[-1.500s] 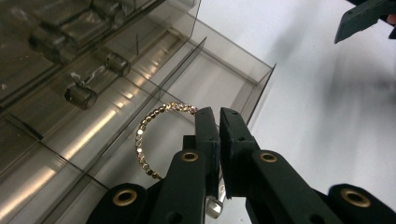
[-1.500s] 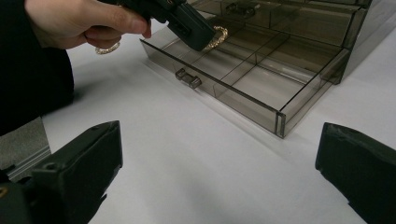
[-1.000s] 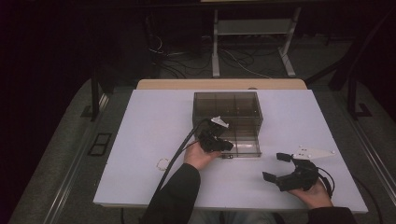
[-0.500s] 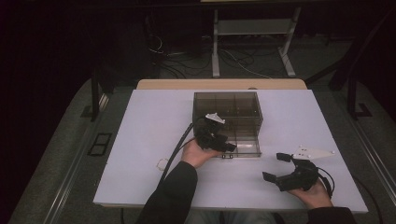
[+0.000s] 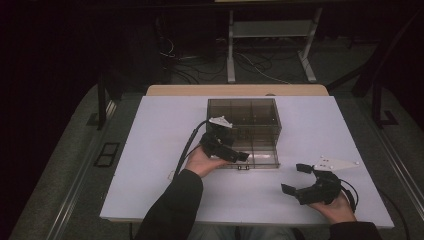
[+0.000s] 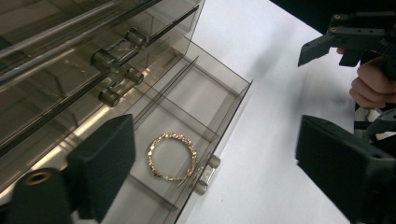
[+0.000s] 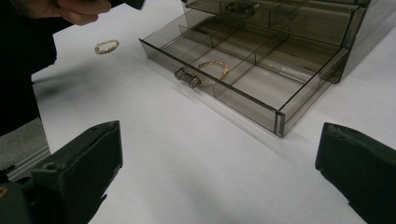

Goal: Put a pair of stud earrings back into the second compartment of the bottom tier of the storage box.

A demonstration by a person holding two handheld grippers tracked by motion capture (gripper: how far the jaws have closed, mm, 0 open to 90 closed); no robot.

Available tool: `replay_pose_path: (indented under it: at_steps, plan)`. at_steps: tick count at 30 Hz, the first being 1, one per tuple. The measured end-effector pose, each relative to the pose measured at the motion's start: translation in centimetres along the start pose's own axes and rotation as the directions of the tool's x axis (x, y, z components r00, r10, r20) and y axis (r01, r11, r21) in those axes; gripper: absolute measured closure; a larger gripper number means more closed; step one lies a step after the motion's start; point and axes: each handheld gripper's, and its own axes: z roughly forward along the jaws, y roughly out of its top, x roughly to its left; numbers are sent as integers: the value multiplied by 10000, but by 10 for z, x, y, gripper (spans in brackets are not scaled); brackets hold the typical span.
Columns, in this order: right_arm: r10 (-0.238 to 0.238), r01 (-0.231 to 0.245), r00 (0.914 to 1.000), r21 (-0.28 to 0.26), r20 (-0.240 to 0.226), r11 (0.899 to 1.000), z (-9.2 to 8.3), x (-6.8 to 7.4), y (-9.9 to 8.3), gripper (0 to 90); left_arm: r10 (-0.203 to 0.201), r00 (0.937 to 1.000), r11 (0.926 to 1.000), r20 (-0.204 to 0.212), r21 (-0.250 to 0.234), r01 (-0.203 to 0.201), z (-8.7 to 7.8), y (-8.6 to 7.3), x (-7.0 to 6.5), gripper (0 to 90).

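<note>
Your left gripper (image 5: 235,154) has drifted right over the open drawer (image 6: 236,100), jaws spread above the gold bracelet (image 6: 172,156) lying inside; your right gripper (image 5: 303,182) stays put, jaws apart.

The high view looked forward and down from above the counter's (image 5: 150,150) near edge, taking in all of it. The left gripper view sat close over the open drawer (image 6: 205,100). The right gripper view looked low across the counter, sharing that drawer (image 7: 243,79) and its gold ring (image 7: 214,68).
</note>
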Motion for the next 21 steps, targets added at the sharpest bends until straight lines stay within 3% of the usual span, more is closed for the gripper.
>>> replay_pose_path:
  at_steps: [3, 6, 21]
  plan:
    - [-20, 20, 10000, 11, 11, 10000, 0, 0, 0, 1, 168, 9998, 9994, -124, 294, -164, -3, -1, -2, 0]
    - [-10, 10, 10000, 5, 13, 10000, 0, 0, 0, 1, 415, 9990, 9978, -148, 527, -407, -8, -2, -4, 0]
    - [35, -35, 10000, 31, 10, 10000, 0, 0, 0, 1, 647, 9964, 9978, -544, -87, -653, -49, -21, -6, 0]
